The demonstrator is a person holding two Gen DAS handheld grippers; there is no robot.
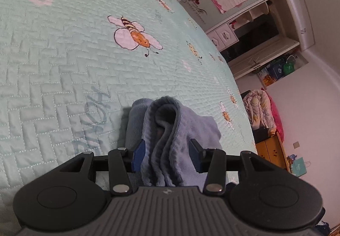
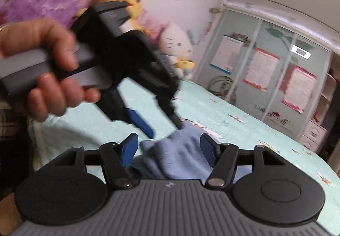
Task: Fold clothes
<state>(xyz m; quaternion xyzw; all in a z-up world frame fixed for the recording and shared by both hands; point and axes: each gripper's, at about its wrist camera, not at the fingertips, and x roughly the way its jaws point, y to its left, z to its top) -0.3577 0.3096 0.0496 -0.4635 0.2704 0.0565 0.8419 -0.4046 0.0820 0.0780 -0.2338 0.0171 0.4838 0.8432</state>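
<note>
Mint quilted bed [image 1: 63, 66] serves as the folding surface. Left gripper [image 1: 167, 151] stands apart around a bunched blue garment [image 1: 170, 134], likely gathering its layers; right gripper [image 2: 170, 146], also spread, straddles the same cloth [image 2: 180, 151] beside the left hand [image 2: 42, 70].

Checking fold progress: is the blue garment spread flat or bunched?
Bunched: the blue garment stands in thick gathered folds between the left gripper fingers, above the quilt.
</note>
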